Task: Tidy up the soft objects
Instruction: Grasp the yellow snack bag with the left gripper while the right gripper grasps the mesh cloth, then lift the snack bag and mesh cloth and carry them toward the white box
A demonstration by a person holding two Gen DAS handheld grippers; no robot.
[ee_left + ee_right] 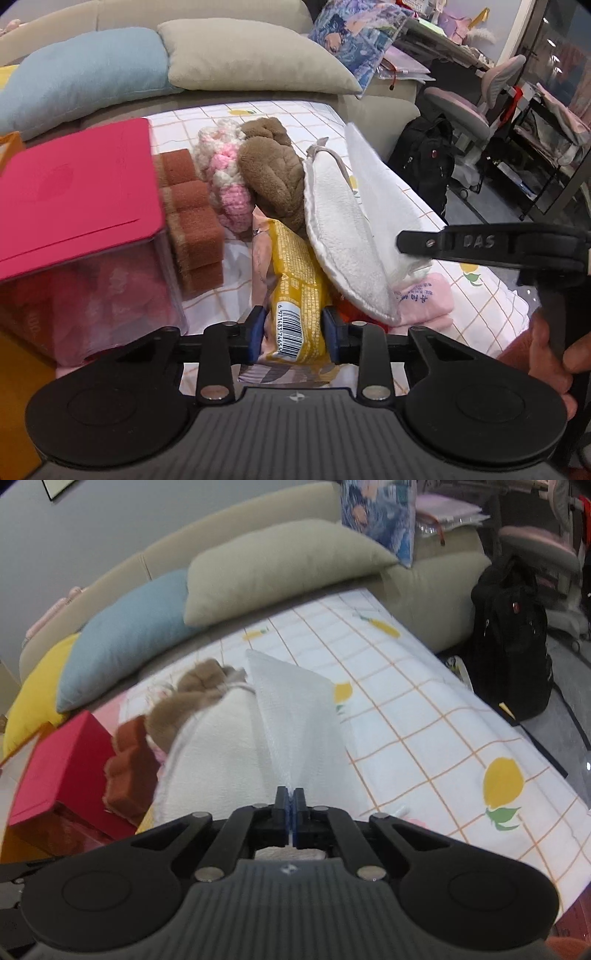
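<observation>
My left gripper (294, 338) is shut on a yellow snack packet (295, 280) with a barcode, low over the lemon-print cloth (480, 295). My right gripper (290, 805) is shut on a thin white cloth (295, 716) and holds it up; it shows as a raised white sheet in the left wrist view (380, 192), with the right gripper's arm (480, 245) coming in from the right. Beside it lie a white fleece pad (343, 236), a brown plush toy (273, 173), a pink and white knitted piece (225, 170), brown sponges (192, 221) and a folded pink cloth (424, 299).
A clear box with a pink lid (74, 192) stands at the left. Blue (85, 74), beige (251, 55) and yellow (37, 690) cushions lean on the sofa behind. A black backpack (513, 635) and a chair (476, 99) stand on the floor at the right.
</observation>
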